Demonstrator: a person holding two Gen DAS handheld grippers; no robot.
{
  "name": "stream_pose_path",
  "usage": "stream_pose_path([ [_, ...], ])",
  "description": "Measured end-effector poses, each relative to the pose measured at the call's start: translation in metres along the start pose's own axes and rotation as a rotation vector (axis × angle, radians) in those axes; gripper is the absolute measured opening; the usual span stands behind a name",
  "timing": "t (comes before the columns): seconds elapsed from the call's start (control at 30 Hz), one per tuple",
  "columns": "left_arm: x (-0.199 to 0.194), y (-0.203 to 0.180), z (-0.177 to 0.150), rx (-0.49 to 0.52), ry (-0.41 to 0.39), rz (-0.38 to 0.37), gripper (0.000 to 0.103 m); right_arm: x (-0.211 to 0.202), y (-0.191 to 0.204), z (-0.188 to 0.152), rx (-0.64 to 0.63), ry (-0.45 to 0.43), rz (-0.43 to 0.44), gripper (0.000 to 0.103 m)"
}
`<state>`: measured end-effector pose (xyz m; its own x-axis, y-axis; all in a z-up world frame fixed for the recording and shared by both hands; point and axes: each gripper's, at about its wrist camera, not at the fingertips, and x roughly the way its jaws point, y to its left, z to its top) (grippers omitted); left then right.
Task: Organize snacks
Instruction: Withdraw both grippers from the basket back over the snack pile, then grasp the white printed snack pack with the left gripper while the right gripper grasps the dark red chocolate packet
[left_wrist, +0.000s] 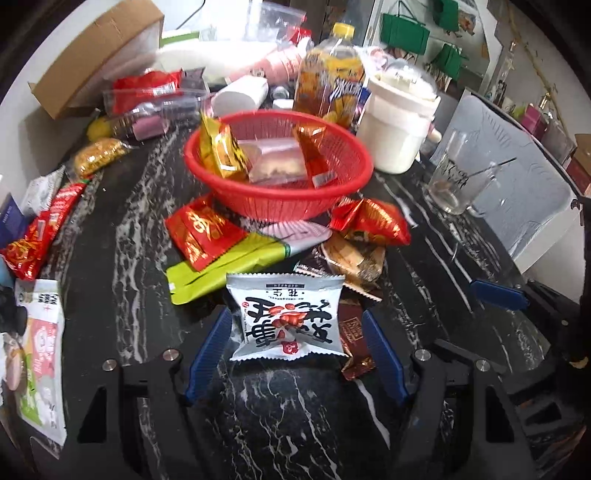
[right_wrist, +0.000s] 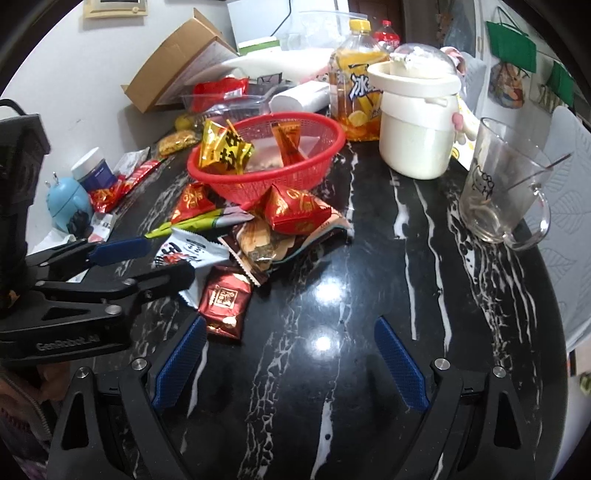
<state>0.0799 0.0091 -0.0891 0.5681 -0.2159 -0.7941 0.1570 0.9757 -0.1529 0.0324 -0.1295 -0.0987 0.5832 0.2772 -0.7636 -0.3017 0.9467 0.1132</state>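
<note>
Silver-white peanut packet (left_wrist: 286, 319) lies on the black marble table (left_wrist: 122, 236), between the blue pads of the left gripper (left_wrist: 293, 354), jaws wide, not clamped. Red basket (left_wrist: 277, 162) beyond holds three snacks. Right gripper (right_wrist: 290, 363) hovers spread, empty.

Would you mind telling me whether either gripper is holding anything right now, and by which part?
The left gripper has its fingers around the white peanut packet, at its side edges; whether it grips cannot be told. The right gripper is open, holding nothing.
</note>
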Motion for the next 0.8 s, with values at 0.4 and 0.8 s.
stream_pose_path([
  [0.4,0.028,0.009,0.003,-0.01,0.041,-0.004,0.072,0.015,-0.003,0.005,-0.001,0.028,0.008,0.093],
  [0.8,0.015,0.018,-0.004,-0.056,0.017,-0.037,0.057,0.02,0.0,0.006,0.008,0.029,0.042,0.093],
])
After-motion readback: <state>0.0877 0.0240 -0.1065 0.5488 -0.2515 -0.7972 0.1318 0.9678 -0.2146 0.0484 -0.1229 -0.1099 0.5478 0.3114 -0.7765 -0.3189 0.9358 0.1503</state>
